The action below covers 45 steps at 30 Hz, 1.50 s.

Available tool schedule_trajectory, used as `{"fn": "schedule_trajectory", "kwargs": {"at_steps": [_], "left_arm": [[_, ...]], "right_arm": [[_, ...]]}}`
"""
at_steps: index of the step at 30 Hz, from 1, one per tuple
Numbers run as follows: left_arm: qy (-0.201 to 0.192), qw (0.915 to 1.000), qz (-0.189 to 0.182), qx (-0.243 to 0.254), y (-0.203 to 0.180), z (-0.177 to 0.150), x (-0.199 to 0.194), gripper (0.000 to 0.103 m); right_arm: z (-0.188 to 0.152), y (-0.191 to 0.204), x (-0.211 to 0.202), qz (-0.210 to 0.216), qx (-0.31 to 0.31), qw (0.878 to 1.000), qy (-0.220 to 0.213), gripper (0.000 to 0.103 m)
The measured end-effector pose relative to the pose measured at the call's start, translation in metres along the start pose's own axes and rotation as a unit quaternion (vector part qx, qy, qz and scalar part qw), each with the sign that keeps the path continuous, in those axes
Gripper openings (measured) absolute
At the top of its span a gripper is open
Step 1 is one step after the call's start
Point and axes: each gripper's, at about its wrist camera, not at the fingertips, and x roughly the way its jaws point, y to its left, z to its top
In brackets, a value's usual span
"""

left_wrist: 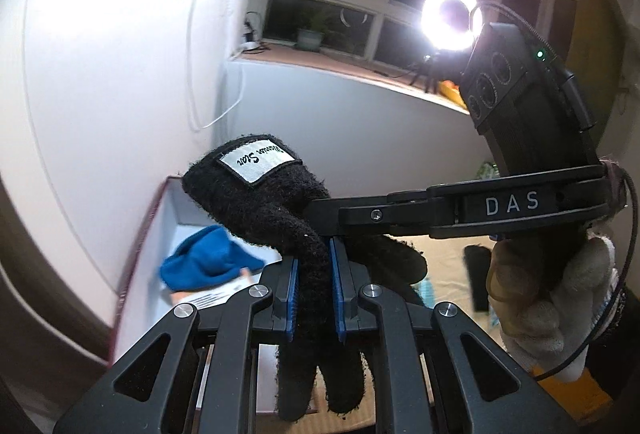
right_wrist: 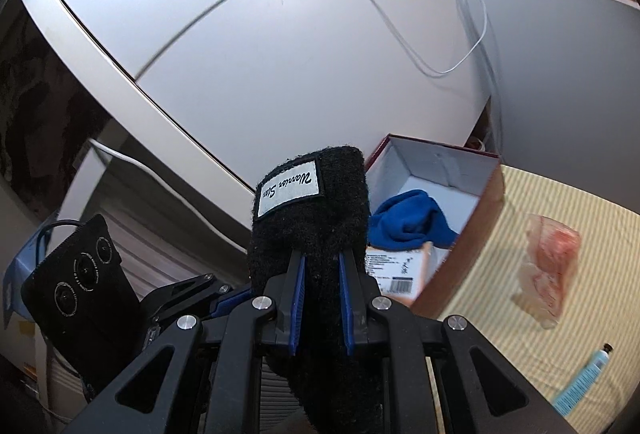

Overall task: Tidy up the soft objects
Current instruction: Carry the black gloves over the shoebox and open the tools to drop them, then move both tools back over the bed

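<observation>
Black fleece glove (left_wrist: 280, 201) clamped by left gripper (left_wrist: 314, 298) and right gripper (right_wrist: 322, 308), carried near open box (right_wrist: 464, 161); next: lower inside beside blue cloth (right_wrist: 408, 222), release.

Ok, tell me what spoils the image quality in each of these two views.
Left wrist view: the ring light blows out into white glare, the window behind is dark, and the box edge smears with motion blur. Right wrist view: no glare, but the plastic bag on the striped cloth is blurred, and fisheye bends the cupboard lines. The black glove stays sharp.
</observation>
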Motion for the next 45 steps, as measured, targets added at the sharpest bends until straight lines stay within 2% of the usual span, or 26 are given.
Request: {"fn": "schedule_trajectory", "kwargs": {"at_steps": [5,8,12,18,20,21,22,23,24,26,27,33,35,37,45], "left_arm": [[0.015,0.9995,0.027,-0.005,0.014,-0.005,0.011,0.012],[0.022,0.9979,0.061,0.007,0.023,-0.007,0.020,0.012],[0.033,0.9957,0.087,0.003,0.035,-0.012,0.032,0.012],[0.053,0.9891,0.137,0.004,0.045,-0.022,0.050,0.013],[0.061,0.9855,0.158,0.007,0.046,-0.025,0.054,0.015],[0.062,0.9837,0.168,0.010,0.046,-0.027,0.055,0.018],[0.065,0.9817,0.179,0.013,0.046,-0.029,0.056,0.030],[0.064,0.9804,0.186,0.014,0.046,-0.030,0.056,0.043],[0.063,0.9798,0.189,0.012,0.047,-0.031,0.055,0.047],[0.062,0.9791,0.193,0.009,0.048,-0.033,0.053,0.050],[0.062,0.9789,0.194,0.008,0.048,-0.031,0.056,0.050],[0.057,0.9803,0.189,0.008,0.045,-0.025,0.056,0.052],[0.053,0.9815,0.184,0.004,0.041,-0.025,0.052,0.059],[0.050,0.9823,0.180,0.003,0.037,-0.023,0.051,0.060],[0.034,0.9876,0.151,0.022,-0.004,-0.033,0.037,0.061]], "right_arm": [[0.004,0.011,0.032,-0.015,-0.009,1.000,0.011,0.015],[0.008,0.009,0.050,-0.018,-0.004,1.000,0.017,0.015],[0.010,0.005,0.069,-0.021,0.005,1.000,0.022,0.015],[0.007,-0.003,0.091,-0.037,0.006,0.999,0.035,0.015],[0.006,-0.006,0.097,-0.047,0.004,0.998,0.042,0.018],[0.006,-0.007,0.099,-0.053,0.003,0.998,0.045,0.018],[0.004,-0.008,0.101,-0.062,0.000,0.997,0.045,0.022],[0.003,-0.009,0.101,-0.072,-0.002,0.996,0.044,0.031],[0.003,-0.010,0.101,-0.078,-0.003,0.996,0.042,0.037],[0.002,-0.015,0.098,-0.091,-0.001,0.995,0.035,0.059],[0.002,-0.016,0.096,-0.097,0.000,0.995,0.030,0.061],[0.001,-0.027,0.080,-0.114,0.004,0.993,0.018,0.062],[0.001,-0.031,0.075,-0.114,0.006,0.993,0.016,0.063],[0.000,-0.035,0.068,-0.119,0.007,0.993,0.011,0.064],[-0.022,-0.052,0.009,-0.152,-0.001,0.988,-0.018,0.065]]}}
